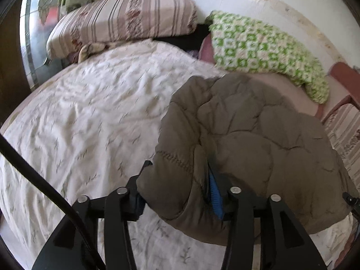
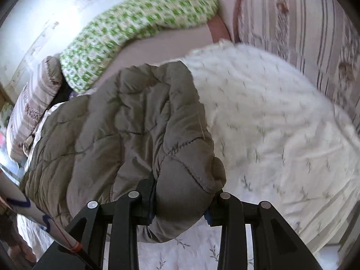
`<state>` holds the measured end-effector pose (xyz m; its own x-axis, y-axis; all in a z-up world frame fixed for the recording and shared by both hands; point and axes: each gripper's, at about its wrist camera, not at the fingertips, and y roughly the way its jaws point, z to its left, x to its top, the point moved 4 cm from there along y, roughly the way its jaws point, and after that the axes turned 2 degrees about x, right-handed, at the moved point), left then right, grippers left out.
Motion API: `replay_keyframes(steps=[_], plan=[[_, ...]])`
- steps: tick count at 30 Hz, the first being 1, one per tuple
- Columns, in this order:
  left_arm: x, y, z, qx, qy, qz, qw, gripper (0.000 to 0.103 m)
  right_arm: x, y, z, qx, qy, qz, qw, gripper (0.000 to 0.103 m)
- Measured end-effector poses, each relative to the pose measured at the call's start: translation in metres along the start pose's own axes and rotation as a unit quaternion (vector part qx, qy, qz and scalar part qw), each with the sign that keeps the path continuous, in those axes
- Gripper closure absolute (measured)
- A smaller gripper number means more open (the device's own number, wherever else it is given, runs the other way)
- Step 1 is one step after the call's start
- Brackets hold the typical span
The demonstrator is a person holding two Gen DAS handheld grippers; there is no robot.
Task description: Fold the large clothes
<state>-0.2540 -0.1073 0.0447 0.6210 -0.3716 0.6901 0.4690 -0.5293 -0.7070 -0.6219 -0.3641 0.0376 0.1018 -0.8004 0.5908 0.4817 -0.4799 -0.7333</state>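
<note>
An olive-brown quilted puffer jacket (image 1: 247, 135) lies bunched on a bed, held up at its near edge. My left gripper (image 1: 177, 191) is shut on a thick fold of the jacket's left near edge; the blue pad (image 1: 214, 193) of one finger shows against the fabric. In the right wrist view the same jacket (image 2: 117, 123) spreads to the left. My right gripper (image 2: 180, 202) is shut on a padded fold of its right near edge. The fingertips of both grippers are mostly buried in fabric.
The bed has a white quilt (image 1: 90, 117) with a small leaf print. A striped pillow (image 1: 126, 20) and a green-and-white checked blanket (image 1: 265, 49) lie at the far side by the white wall. Another striped pillow (image 2: 303, 27) lies at the right.
</note>
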Motion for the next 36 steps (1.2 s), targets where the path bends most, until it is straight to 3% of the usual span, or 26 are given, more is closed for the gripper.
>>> replay_keyframes(steps=[2,4,6,9,13,16,19,22,27,31,33,36], plan=[[-0.005,0.008,0.005,0.004,-0.008,0.014,0.9999,0.047,-0.004,0.014,-0.011,0.004,0.024,0.025,0.999,0.059],[-0.008,0.014,0.010,0.007,-0.016,0.023,0.9996,0.040,-0.008,0.024,-0.023,0.015,0.056,0.042,0.997,0.046],[-0.009,0.016,0.017,0.017,-0.025,0.027,0.9992,0.028,-0.011,0.030,-0.035,0.036,0.093,0.059,0.993,0.040],[-0.007,0.011,0.031,0.010,-0.051,0.029,0.9982,0.025,-0.012,0.027,-0.048,0.055,0.131,0.073,0.987,0.026],[-0.003,0.000,0.052,-0.003,-0.099,0.027,0.9947,0.023,-0.014,0.009,-0.069,0.087,0.181,0.066,0.977,0.025],[0.001,-0.012,0.068,0.042,-0.129,0.003,0.9908,0.023,-0.012,-0.007,-0.078,0.063,0.183,0.041,0.980,0.025],[0.011,-0.024,0.076,0.039,-0.152,-0.025,0.9873,0.023,-0.001,-0.018,-0.071,0.041,0.153,0.006,0.987,0.025],[0.021,-0.035,0.057,0.050,-0.113,-0.061,0.9905,0.023,0.009,-0.028,-0.038,0.033,0.084,-0.034,0.995,0.025],[0.025,-0.044,-0.030,0.014,0.017,-0.101,0.9946,0.023,0.014,-0.026,0.047,0.038,-0.062,-0.069,0.995,0.025],[0.019,-0.024,-0.113,-0.019,0.132,-0.094,0.9866,0.023,0.013,0.005,0.097,0.051,-0.123,-0.041,0.990,0.026],[0.016,-0.009,-0.135,-0.021,0.161,-0.082,0.9833,0.023,0.014,0.029,0.110,0.038,-0.136,-0.025,0.990,0.026],[0.011,0.023,-0.144,-0.024,0.164,-0.045,0.9851,0.023,0.007,0.062,0.110,0.025,-0.138,0.014,0.990,0.026]])
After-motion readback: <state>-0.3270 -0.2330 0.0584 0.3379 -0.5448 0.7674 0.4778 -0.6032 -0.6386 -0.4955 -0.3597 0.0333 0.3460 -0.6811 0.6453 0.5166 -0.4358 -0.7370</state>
